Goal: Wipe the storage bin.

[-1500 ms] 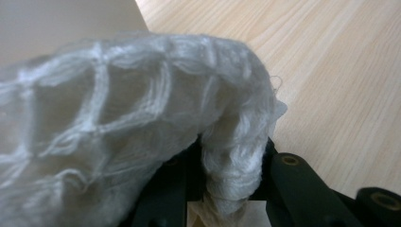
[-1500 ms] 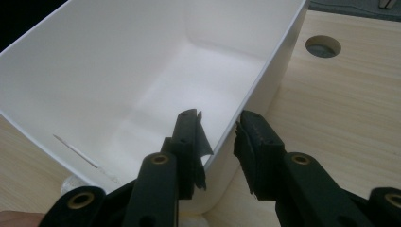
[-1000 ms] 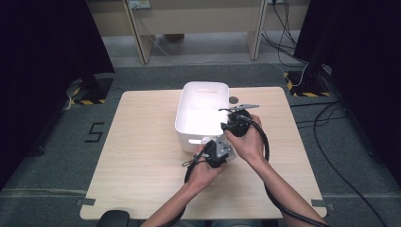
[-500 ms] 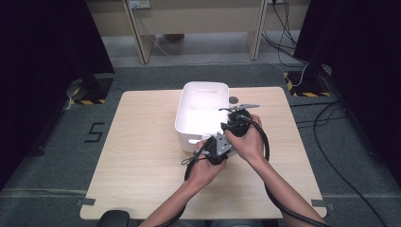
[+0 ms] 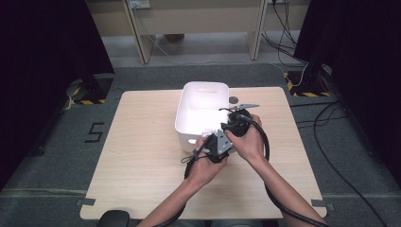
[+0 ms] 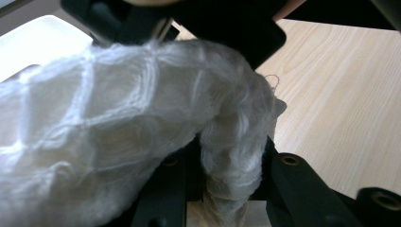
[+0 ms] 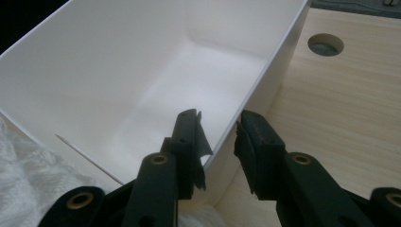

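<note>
A: What has the left gripper [image 5: 213, 140] got?

B: A white knitted cloth [image 6: 118, 137]; in the left gripper view a bunched fold of it runs down between the two black jaws, which are pressed together on it; the rest billows up and to the left, across most of that view.

A: Where is that on the table [image 5: 142, 156]?

B: In the high view the cloth [image 5: 208, 132] shows as a small white puff at the near right corner of the white bin [image 5: 189, 127], just ahead of the left gripper; both hands are bunched close there.

A: And the right gripper [image 7: 220, 137]?

B: Its jaws straddle the bin's right wall [image 7: 265, 85] near that corner, one inside and one outside; a gap shows on both sides of the wall, so they stand apart and pinch nothing.

A: Anything else nearby?

B: A round hole [image 7: 325, 44] in the tabletop beyond the bin; the cloth's edge [image 7: 28, 165] at the lower left of the right gripper view.
</note>
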The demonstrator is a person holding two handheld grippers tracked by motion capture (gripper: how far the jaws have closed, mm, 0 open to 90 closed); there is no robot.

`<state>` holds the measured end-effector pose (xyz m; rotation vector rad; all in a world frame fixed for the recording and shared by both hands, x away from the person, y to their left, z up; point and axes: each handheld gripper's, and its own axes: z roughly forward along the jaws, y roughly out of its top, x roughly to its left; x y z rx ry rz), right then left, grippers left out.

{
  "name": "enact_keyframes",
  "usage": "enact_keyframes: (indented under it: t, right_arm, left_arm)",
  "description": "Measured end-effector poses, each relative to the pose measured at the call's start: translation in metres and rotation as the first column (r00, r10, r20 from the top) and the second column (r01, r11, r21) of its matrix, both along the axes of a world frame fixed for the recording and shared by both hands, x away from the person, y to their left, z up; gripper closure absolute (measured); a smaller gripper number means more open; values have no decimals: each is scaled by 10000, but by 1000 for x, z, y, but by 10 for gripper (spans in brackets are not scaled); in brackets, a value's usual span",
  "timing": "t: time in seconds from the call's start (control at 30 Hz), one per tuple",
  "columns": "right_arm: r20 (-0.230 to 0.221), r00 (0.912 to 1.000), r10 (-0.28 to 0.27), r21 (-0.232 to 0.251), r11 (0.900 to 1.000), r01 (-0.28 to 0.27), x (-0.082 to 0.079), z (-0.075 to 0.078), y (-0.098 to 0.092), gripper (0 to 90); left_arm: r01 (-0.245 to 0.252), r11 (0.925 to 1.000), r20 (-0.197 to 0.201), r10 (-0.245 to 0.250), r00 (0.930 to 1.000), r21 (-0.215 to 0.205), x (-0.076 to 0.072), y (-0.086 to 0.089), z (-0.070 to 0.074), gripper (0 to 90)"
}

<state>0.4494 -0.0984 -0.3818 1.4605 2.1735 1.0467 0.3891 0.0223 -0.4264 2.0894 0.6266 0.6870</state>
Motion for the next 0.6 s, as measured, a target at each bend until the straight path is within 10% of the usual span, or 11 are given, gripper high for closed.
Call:
enact_keyframes:
  t: [0.33,0.6]
  right_arm:
    - [3,10000,22,55,10000,-22,-1,-1,0,666]
    - [-124,9999,-24,187,9998,26,1,-3,0,635]
  left_arm:
    - [36,9997,24,-37,10000,230,-8,11,2,741]
    - [-427,9989,9,427,9991,202,-28,63,7,741]
